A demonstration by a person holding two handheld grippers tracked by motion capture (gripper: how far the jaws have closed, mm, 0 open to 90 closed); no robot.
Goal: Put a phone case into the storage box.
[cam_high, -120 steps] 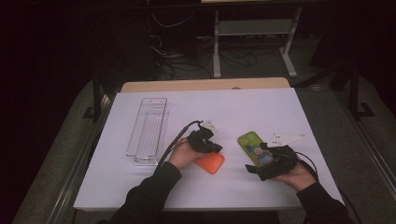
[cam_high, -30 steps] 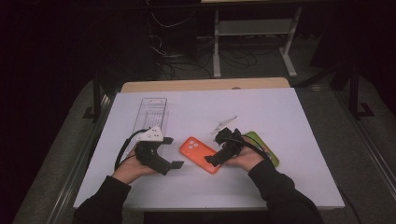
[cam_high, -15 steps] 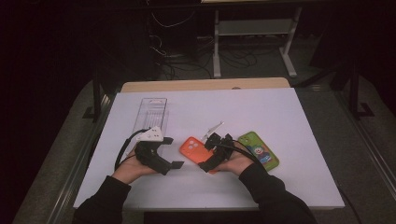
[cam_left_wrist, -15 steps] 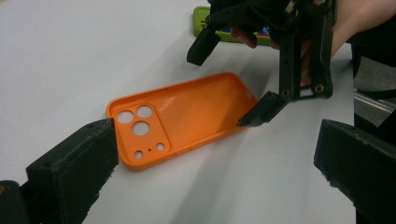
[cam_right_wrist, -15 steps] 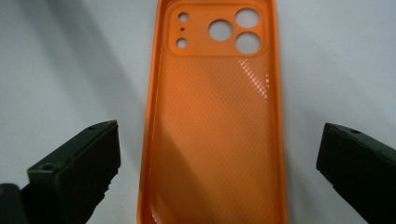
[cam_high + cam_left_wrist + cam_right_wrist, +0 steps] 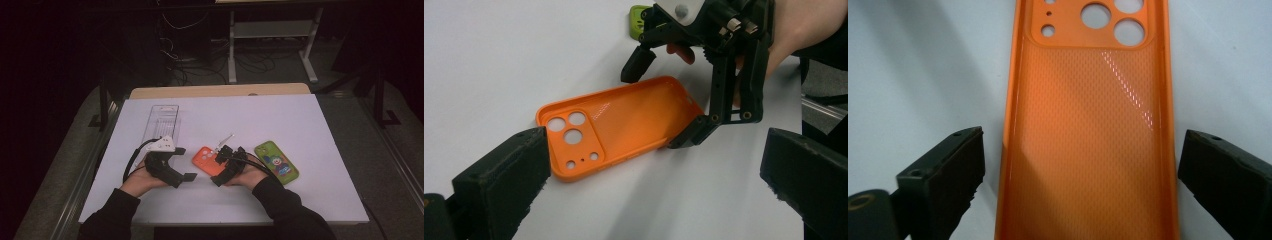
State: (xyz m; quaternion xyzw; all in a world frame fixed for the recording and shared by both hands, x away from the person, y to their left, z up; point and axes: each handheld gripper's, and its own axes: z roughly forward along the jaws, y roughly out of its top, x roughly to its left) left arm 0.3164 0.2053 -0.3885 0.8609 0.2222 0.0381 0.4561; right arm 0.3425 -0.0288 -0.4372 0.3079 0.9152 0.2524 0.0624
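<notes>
While flat on the table, orange case (image 6: pixel 1088 130) between right gripper's (image 6: pixel 1083 180) wide-open, just-narrowing jaws, unheld.

Open white counter (image 6: pixel 310 125) beyond and to the right, wide enough to pass over freely. Bare strip along the near edge too, between the forearms. Clear plastic tray (image 6: pixel 161 122) standing far-left, just beyond the left tongs (image 6: pixel 182 164). Orange phone case (image 6: pixel 209 160) lying flat, hollow side up, at the centre, with the right tongs (image 6: pixel 220 165) straddling its near end: one jaw at each long side, small gaps at both edges. Green phone (image 6: pixel 276 161) just right of that hand, blocking a sideways sweep. Free gap between left tongs and case. Cables trailing from both tools across the near counter.
</notes>
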